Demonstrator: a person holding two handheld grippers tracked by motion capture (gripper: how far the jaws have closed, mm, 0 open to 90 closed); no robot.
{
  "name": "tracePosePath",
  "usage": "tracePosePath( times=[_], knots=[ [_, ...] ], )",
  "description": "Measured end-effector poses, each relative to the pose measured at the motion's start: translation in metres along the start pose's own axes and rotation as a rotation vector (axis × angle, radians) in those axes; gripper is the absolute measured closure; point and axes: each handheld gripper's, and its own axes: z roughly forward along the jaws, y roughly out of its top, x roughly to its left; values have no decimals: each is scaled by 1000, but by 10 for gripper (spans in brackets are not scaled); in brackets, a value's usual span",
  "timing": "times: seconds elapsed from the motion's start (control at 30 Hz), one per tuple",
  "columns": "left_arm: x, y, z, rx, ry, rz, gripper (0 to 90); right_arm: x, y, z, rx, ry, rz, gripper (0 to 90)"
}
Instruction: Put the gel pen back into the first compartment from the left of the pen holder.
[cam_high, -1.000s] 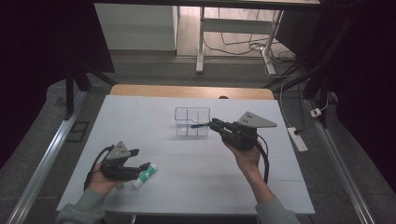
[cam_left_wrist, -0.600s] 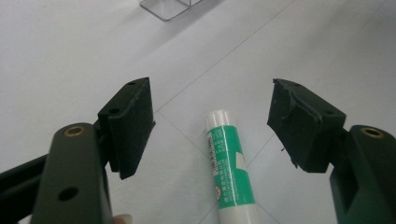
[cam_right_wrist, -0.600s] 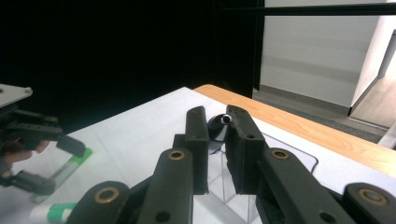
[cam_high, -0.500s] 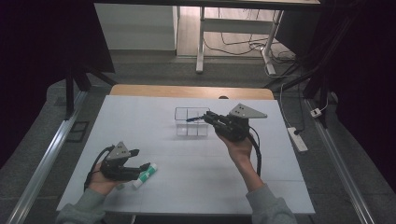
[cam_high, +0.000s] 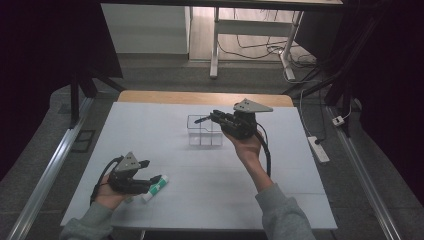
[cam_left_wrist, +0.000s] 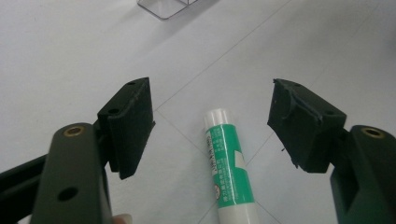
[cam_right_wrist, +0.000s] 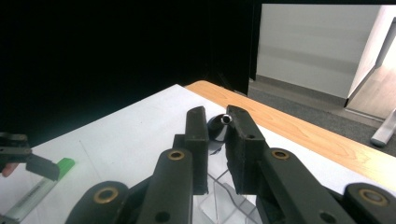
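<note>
A green and white tube (cam_left_wrist: 229, 172) lies on the white table between the jaws of my left gripper (cam_left_wrist: 215, 126), which stand wide apart and clear of it. In the high view the left gripper (cam_high: 151, 170) rests at the table's near left, with the tube (cam_high: 155, 187) just under its fingertips. My right gripper (cam_high: 216, 117) is held above a clear compartment box (cam_high: 202, 132) at the table's middle, shut on a black pen (cam_high: 199, 120) that sticks out to the left. In the right gripper view the pen (cam_right_wrist: 217, 128) sits pinched between the pads of the right gripper (cam_right_wrist: 215, 122).
The white table (cam_high: 280, 175) has a wooden strip (cam_high: 200, 97) along its far edge. The clear box (cam_right_wrist: 224, 196) lies right under the right jaws. A power strip (cam_high: 318, 149) lies on the floor to the right. Metal rails run along both sides of the table.
My right gripper has carried the black pen away from the person and slightly left, from beside the clear box to above it. The left gripper and the tube have stayed put.
</note>
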Motion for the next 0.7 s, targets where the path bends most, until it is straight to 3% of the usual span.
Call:
tracePosePath(
  times=[0.4,0.7],
  knots=[
    [1,-1,0,3,-1,3,301,-3,5,24,66,-45,3,785],
    [1,-1,1,6,-2,5,301,-8,3,34,111,-44,15,782]
  ],
)
